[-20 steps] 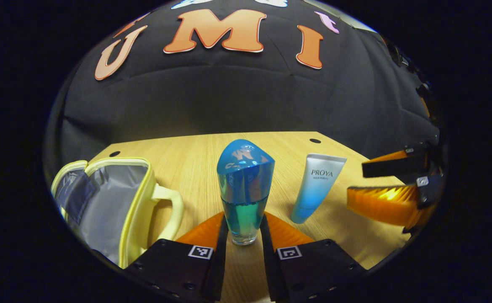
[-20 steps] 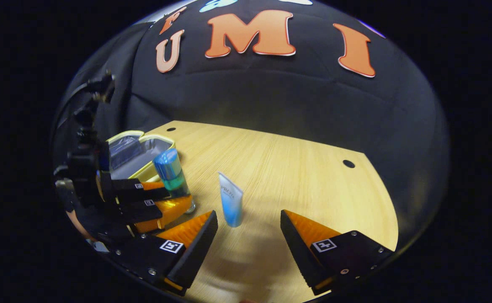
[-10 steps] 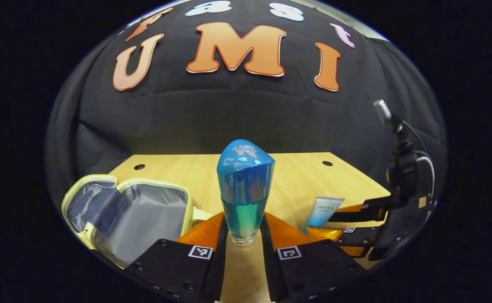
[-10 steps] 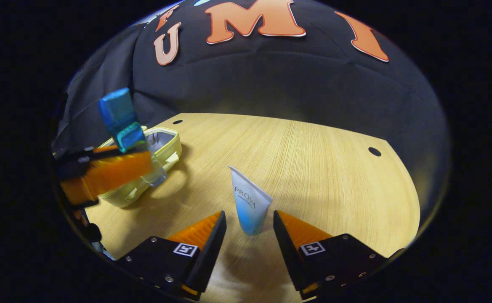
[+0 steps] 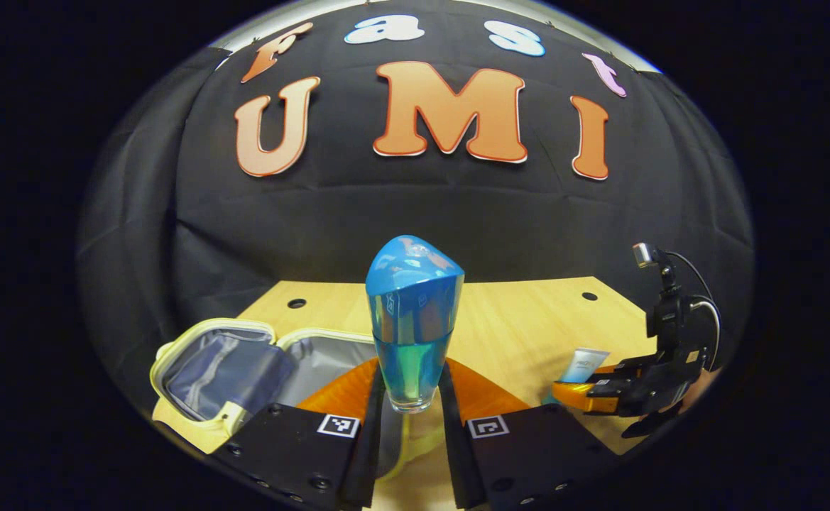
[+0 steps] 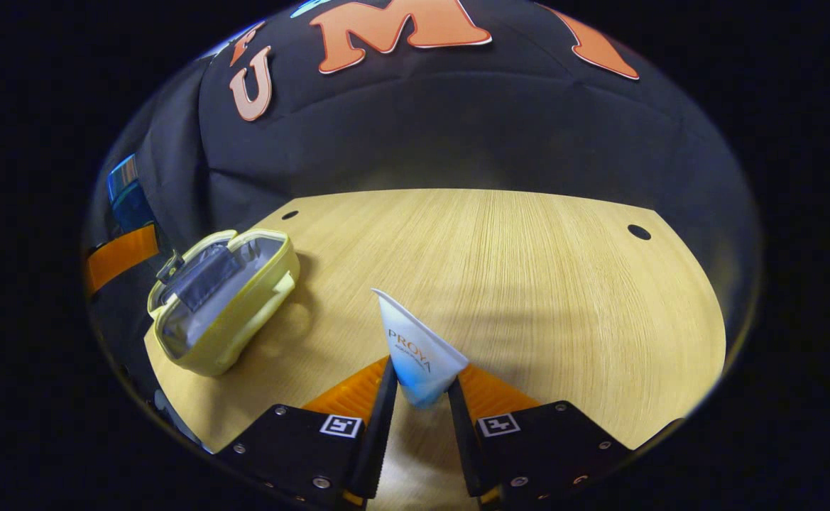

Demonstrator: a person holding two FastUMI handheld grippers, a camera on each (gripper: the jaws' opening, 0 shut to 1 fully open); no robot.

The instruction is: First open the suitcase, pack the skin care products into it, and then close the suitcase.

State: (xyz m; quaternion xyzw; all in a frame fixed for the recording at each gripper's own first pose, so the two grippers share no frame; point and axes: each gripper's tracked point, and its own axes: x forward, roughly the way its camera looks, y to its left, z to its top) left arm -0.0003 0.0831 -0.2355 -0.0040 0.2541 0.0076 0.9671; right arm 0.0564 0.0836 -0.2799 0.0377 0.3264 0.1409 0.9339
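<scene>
Moved: left tongs point(image 5: 409, 404) have carried the blue bottle point(image 5: 412, 319) up over the open yellow suitcase point(image 5: 223, 369); right tongs point(image 6: 418, 419) have closed in
Left tongs: clamped on the bottle, upright
Right tongs: pinching the white tube point(image 6: 418, 351) near its base
Suitcase: open on the bench point(image 6: 528, 284), lining exposed

The light wooden tabletop point(image 6: 528, 284) has small dark holes near its far edge; the open yellow suitcase point(image 6: 223, 312) lies at its left.
</scene>
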